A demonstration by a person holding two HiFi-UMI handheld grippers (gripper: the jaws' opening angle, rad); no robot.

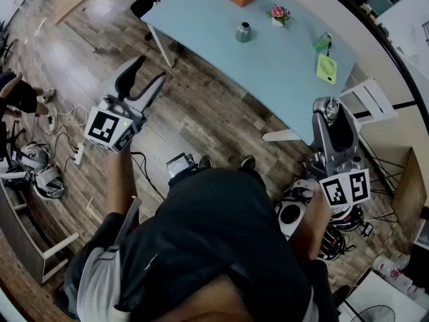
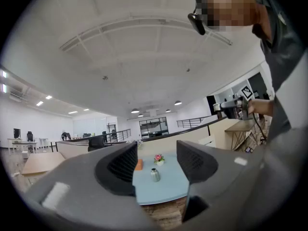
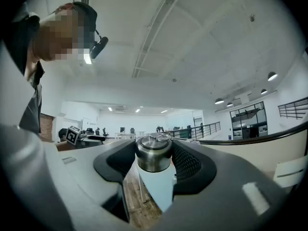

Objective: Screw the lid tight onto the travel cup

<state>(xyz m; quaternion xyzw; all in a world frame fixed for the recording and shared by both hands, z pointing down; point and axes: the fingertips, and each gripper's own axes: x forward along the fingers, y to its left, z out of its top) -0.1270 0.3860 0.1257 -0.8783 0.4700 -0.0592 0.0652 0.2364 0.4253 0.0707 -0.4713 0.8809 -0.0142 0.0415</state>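
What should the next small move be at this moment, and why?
Probably carry the right gripper toward the light blue table, above the small steel travel cup. That gripper clamps the round steel lid, the cup stands far from both grippers, and the left gripper is open and empty.

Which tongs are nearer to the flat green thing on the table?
Right. The right tongs, holding a steel lid, are just off the table edge, close by the flat green thing; the left tongs are far off to its left.
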